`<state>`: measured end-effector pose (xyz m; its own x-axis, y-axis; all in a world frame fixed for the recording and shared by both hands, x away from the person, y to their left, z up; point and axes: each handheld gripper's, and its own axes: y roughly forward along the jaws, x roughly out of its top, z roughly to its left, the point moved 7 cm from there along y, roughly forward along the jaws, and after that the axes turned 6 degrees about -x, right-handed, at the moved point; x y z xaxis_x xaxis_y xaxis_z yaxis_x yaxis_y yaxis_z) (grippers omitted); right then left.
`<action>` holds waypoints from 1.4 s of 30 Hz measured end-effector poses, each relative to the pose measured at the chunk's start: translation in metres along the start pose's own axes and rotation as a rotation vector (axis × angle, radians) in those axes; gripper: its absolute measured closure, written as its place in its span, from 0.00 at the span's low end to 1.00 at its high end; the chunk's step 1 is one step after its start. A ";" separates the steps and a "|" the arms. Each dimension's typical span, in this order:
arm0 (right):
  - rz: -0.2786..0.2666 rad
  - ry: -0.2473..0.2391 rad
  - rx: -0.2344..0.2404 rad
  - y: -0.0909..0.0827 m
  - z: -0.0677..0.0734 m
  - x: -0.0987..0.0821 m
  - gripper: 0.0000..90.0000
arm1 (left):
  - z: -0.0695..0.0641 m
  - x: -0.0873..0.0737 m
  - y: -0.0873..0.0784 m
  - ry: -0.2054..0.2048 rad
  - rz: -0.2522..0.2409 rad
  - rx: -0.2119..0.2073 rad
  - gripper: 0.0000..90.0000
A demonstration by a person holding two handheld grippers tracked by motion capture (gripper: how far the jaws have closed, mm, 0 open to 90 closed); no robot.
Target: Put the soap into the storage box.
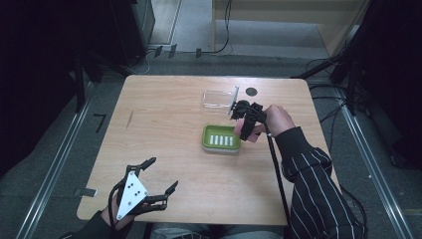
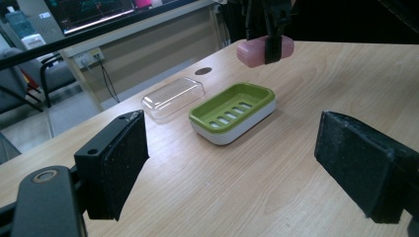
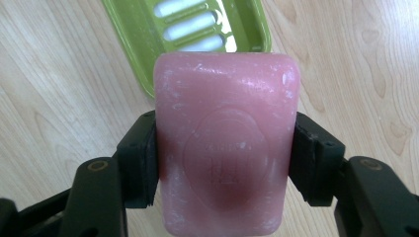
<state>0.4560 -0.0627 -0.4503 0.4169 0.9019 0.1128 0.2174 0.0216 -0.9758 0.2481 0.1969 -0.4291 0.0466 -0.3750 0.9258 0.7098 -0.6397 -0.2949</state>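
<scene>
Two grippers work our wooden table (image 1: 164, 134): our left gripper (image 1: 160, 178) hovers near its front edge, jaws wide apart, while our right gripper (image 3: 225, 163) clamps a pink soap bar (image 3: 226, 143) just above the green soap dish (image 1: 221, 138), beside its clear lid (image 2: 173, 97).

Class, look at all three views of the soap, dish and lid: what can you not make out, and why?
- Embossed lettering on the pink soap: right gripper view, too blurred to read.
- Green soap dish: right gripper view, cut off by the top edge and covered by the soap.
- Right hand-held gripper: high view, jaws too small to judge.
</scene>
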 end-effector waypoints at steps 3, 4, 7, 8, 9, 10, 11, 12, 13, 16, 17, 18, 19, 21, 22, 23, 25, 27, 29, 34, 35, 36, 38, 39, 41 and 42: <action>-0.005 -0.008 0.000 -0.001 0.002 0.004 0.43 | 0.000 0.000 0.000 0.000 0.000 0.000 0.15; -0.004 -0.011 -0.002 -0.001 0.002 0.004 0.43 | 0.000 0.000 0.000 0.000 0.000 0.000 0.15; -0.009 -0.021 -0.001 -0.002 0.003 0.007 0.43 | 0.000 0.000 0.000 0.002 0.000 -0.002 0.15; -0.016 -0.032 0.000 -0.001 0.004 0.009 0.43 | 0.000 0.000 0.000 0.001 0.000 -0.001 0.15; -0.016 -0.032 0.000 -0.001 0.004 0.009 0.43 | 0.000 0.000 0.000 0.001 0.000 -0.001 0.15; -0.013 -0.030 0.001 -0.001 0.005 0.010 0.43 | 0.000 0.000 0.000 0.002 0.000 -0.002 0.15; -0.016 -0.044 0.001 -0.001 0.006 0.012 0.43 | 0.000 0.000 0.000 0.002 0.001 -0.002 0.15; -0.016 -0.044 0.001 -0.001 0.006 0.012 0.43 | 0.000 0.000 0.000 0.002 0.000 -0.002 0.15; -0.015 -0.045 0.000 -0.001 0.006 0.013 0.43 | 0.000 0.000 0.000 0.001 0.001 -0.001 0.15; -0.024 -0.062 0.000 -0.001 0.007 0.015 0.43 | 0.000 0.000 0.000 0.002 0.001 -0.002 0.15; -0.029 -0.065 0.001 -0.001 0.008 0.016 0.43 | 0.000 0.000 0.000 0.003 0.001 -0.002 0.15; -0.033 -0.077 0.003 -0.001 0.008 0.018 0.43 | 0.000 0.000 0.000 0.004 0.001 -0.002 0.15; -0.035 -0.080 0.001 -0.001 0.008 0.018 0.43 | 0.000 0.000 0.000 0.003 0.001 -0.003 0.15; -0.041 -0.092 0.002 -0.001 0.010 0.021 0.43 | 0.000 0.000 0.000 0.004 0.002 -0.002 0.15; -0.045 -0.101 0.000 0.000 0.010 0.022 0.43 | 0.000 0.000 0.000 0.004 0.002 -0.001 0.15; -0.049 -0.103 0.004 0.000 0.011 0.024 0.43 | 0.000 0.000 0.000 0.005 0.003 -0.003 0.15; -0.051 -0.111 0.004 0.000 0.012 0.026 0.43 | 0.000 0.000 0.000 0.003 0.001 -0.002 0.15; -0.055 -0.129 0.004 0.002 0.013 0.029 0.43 | 0.000 0.000 0.000 0.002 0.001 -0.002 0.15; -0.060 -0.136 0.005 0.003 0.013 0.030 0.43 | 0.000 0.000 0.000 0.003 0.001 -0.002 0.15; -0.074 -0.155 0.002 0.004 0.015 0.035 0.43 | 0.000 0.000 0.000 0.004 0.002 -0.002 0.15; -0.080 -0.168 0.003 0.004 0.014 0.036 0.43 | 0.000 0.000 0.000 0.005 0.002 -0.003 0.15; -0.085 -0.172 0.002 0.005 0.015 0.038 0.43 | 0.000 0.000 0.000 0.005 0.002 -0.003 0.15; -0.088 -0.185 0.001 0.005 0.016 0.040 0.43 | 0.000 0.000 0.000 0.003 0.002 -0.002 0.15; -0.096 -0.196 -0.001 0.006 0.016 0.041 0.43 | 0.000 0.000 0.000 0.003 0.002 -0.002 0.15; -0.094 -0.193 0.006 0.007 0.018 0.042 0.43 | 0.000 0.000 0.000 0.004 0.002 -0.003 0.15; -0.093 -0.201 0.005 0.008 0.018 0.043 0.43 | 0.000 0.000 0.000 0.002 0.002 -0.002 0.15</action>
<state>0.4597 -0.0159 -0.4565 0.2109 0.9638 0.1631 0.2422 0.1101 -0.9640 0.2476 0.1970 -0.4294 0.0466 -0.3773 0.9249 0.7086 -0.6402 -0.2969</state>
